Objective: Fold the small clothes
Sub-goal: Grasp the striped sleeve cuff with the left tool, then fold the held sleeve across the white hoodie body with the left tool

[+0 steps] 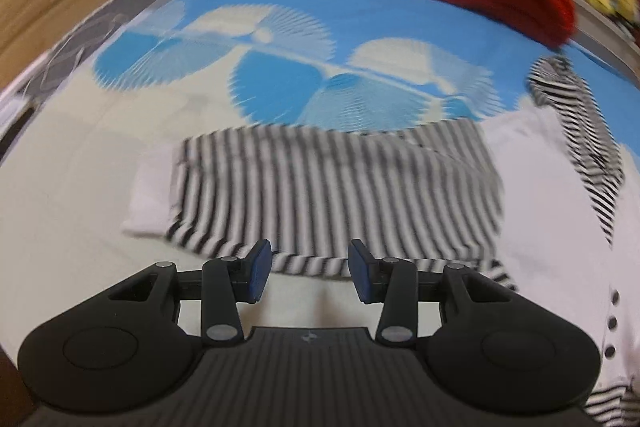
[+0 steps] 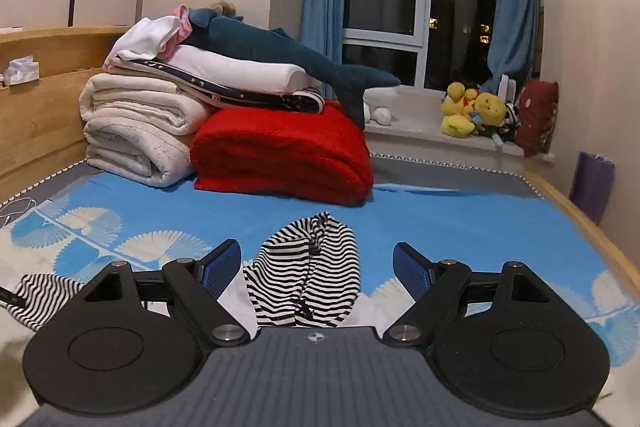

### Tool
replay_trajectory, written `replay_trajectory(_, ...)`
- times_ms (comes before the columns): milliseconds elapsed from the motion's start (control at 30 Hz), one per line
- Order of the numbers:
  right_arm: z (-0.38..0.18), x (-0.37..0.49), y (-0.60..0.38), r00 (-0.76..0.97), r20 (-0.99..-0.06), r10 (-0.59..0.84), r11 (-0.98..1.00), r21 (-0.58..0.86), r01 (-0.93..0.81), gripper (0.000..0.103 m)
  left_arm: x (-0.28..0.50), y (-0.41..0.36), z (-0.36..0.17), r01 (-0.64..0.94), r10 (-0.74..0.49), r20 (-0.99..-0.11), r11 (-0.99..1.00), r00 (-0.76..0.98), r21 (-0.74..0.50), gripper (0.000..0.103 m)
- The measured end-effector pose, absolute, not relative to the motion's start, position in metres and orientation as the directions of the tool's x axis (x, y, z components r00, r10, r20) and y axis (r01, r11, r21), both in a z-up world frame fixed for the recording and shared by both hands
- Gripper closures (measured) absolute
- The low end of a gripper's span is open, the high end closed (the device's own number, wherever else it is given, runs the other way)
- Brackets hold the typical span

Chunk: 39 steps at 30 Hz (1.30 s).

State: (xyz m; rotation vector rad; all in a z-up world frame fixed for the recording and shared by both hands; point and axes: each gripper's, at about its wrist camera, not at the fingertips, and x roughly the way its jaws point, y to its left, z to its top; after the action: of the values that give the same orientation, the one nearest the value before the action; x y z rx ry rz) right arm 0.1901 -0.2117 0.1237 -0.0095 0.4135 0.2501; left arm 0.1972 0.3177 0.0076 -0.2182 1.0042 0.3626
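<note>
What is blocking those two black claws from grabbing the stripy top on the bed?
Nothing visible. The left gripper is open right at a striped sleeve; the right gripper is open with the striped hood between its fingers. Only the blue bedsheet lies around.

The left gripper, at the bottom of its frame, is black plastic with two big round side pieces, silver screws and a ribbed grey middle with a tiny round mark. Its fingertips have dark blue pads. The right gripper looks the same, and its blue pads are bumpy.
</note>
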Motion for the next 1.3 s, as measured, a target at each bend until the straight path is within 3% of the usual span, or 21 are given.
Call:
replay_trajectory(100, 0.101, 0.212, -0.21, 0.826, -0.526, 0.202, 0.979, 0.091, -0.182, 0.026, 0.193, 0.342, -0.002, -0.472, 0.203, -0.87, 0.881, 0.449, -0.038, 0.056)
replay_trajectory(200, 0.1, 0.227, -0.211, 0.821, -0.521, 0.234, 0.972, 0.154, -0.179, 0.026, 0.195, 0.372, -0.016, -0.537, 0.163, -0.895, 0.838, 0.415, -0.096, 0.055)
replay_trajectory(333, 0.095, 0.238, -0.207, 0.823, -0.522, 0.222, 0.975, 0.115, -0.19, 0.026, 0.193, 0.41, -0.04, -0.66, 0.098, -0.929, 0.73, 0.358, -0.178, 0.051)
replay_trajectory(733, 0.067, 0.247, -0.223, 0.798, -0.575, 0.177, 0.984, 0.099, -0.147, 0.026, 0.192, 0.455, -0.064, -0.784, 0.114, -0.935, 0.584, 0.337, -0.211, 0.051)
replay_trajectory(833, 0.062, 0.244, -0.222, 0.795, -0.585, 0.161, 0.987, 0.076, -0.144, 0.026, 0.195, 0.452, -0.062, -0.78, 0.126, -0.926, 0.586, 0.356, -0.219, 0.06)
replay_trajectory(900, 0.06, 0.24, -0.221, 0.798, -0.583, 0.152, 0.988, 0.061, -0.143, 0.028, 0.2, 0.446, -0.061, -0.785, 0.158, -0.928, 0.591, 0.338, -0.185, 0.085)
replay_trajectory(933, 0.059, 0.239, -0.221, 0.805, -0.577, 0.138, 0.99, 0.049, -0.134, 0.031, 0.202, 0.442, -0.058, -0.786, 0.192, -0.929, 0.601, 0.316, -0.144, 0.092)
replay_trajectory(967, 0.059, 0.237, -0.222, 0.811, -0.572, 0.122, 0.992, 0.035, -0.124, 0.042, 0.204, 0.437, -0.054, -0.786, 0.233, -0.925, 0.61, 0.301, -0.102, 0.101)
replay_trajectory(1000, 0.058, 0.236, -0.223, 0.814, -0.571, 0.111, 0.993, 0.027, -0.116, 0.052, 0.207, 0.432, -0.049, -0.784, 0.27, -0.915, 0.616, 0.3, -0.075, 0.102)
replay_trajectory(1067, 0.055, 0.236, -0.228, 0.812, -0.575, 0.103, 0.994, 0.034, -0.102, 0.059, 0.215, 0.415, -0.03, -0.775, 0.353, -0.879, 0.631, 0.321, -0.03, 0.102)
replay_trajectory(1200, 0.049, 0.24, -0.239, 0.788, -0.608, 0.096, 0.995, 0.064, -0.072, 0.059, 0.235, 0.356, 0.024, -0.698, 0.441, -0.771, 0.716, 0.459, -0.006, 0.102)
replay_trajectory(1300, 0.046, 0.242, -0.245, 0.772, -0.628, 0.099, 0.994, 0.089, -0.055, 0.059, 0.247, 0.289, 0.06, -0.571, 0.381, -0.687, 0.819, 0.619, -0.061, 0.102)
